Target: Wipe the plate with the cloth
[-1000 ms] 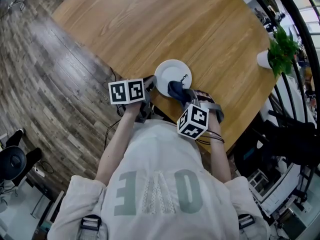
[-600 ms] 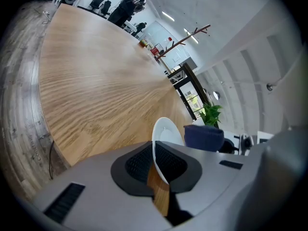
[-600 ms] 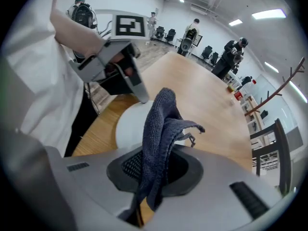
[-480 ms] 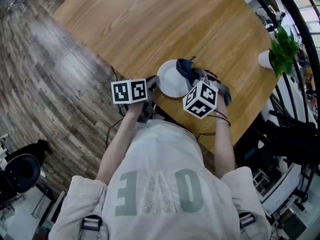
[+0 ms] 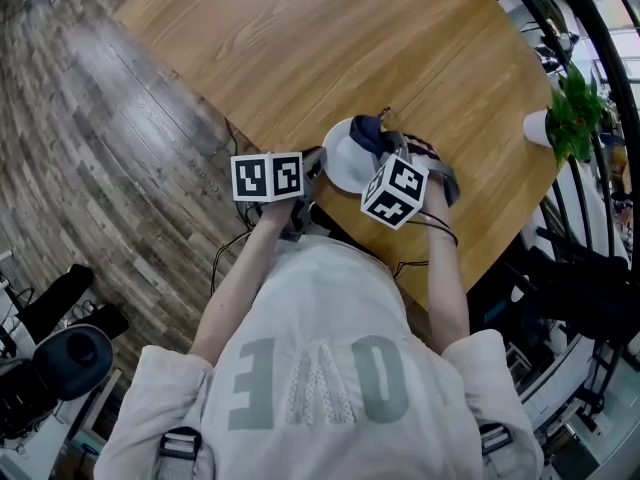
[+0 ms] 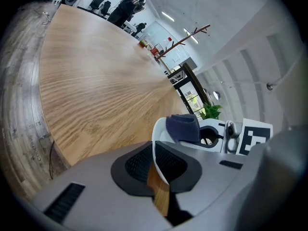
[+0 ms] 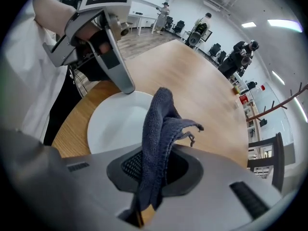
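Note:
A white plate [image 5: 345, 160] lies near the front edge of the round wooden table [image 5: 300, 48]. My left gripper [image 5: 316, 165] is shut on the plate's near-left rim; in the left gripper view the thin white rim [image 6: 155, 150] runs between the pads. My right gripper [image 5: 386, 148] points steeply down over the plate's right side, shut on a dark blue cloth [image 5: 370, 132]. The cloth [image 7: 161, 129] bunches up out of the jaws above the plate [image 7: 113, 124]. The left gripper [image 7: 126, 88] shows there at the plate's far rim.
A potted green plant [image 5: 565, 118] in a white pot stands at the table's right edge. Black railing and chairs [image 5: 590, 288] are on the right. Wooden floor [image 5: 120, 148] lies to the left, with a black stool [image 5: 70, 358] at the lower left.
My right gripper has carried the cloth from the plate's near side across to its far-right side. The left gripper has kept its hold on the rim.

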A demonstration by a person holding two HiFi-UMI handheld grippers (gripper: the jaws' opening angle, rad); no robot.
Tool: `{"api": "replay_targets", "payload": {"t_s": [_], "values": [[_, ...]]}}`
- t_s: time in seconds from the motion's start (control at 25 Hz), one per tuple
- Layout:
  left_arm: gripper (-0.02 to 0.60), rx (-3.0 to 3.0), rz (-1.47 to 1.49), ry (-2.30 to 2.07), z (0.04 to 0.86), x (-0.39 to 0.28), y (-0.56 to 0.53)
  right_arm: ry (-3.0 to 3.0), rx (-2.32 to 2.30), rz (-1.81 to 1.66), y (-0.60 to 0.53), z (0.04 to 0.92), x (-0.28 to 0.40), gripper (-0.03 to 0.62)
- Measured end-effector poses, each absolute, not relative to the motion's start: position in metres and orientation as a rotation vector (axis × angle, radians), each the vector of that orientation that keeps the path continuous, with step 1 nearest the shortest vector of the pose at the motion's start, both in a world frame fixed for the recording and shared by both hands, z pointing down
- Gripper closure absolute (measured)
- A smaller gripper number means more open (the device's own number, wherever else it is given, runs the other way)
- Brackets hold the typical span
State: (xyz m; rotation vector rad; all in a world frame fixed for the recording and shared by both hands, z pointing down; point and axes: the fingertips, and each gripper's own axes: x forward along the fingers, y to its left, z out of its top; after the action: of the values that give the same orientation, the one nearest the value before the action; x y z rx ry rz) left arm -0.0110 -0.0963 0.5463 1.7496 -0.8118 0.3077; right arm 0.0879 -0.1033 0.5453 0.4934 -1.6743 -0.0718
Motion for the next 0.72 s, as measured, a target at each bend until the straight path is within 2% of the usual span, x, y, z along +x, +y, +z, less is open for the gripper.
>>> {"api": "replay_targets", "payload": {"t_s": [0.72], "values": [[0.557,1.757,0.308,-0.801,0.545,-0.010,-0.096,-1.780,0.257,0.071,0.002,0.539,0.043,0.537]]}}
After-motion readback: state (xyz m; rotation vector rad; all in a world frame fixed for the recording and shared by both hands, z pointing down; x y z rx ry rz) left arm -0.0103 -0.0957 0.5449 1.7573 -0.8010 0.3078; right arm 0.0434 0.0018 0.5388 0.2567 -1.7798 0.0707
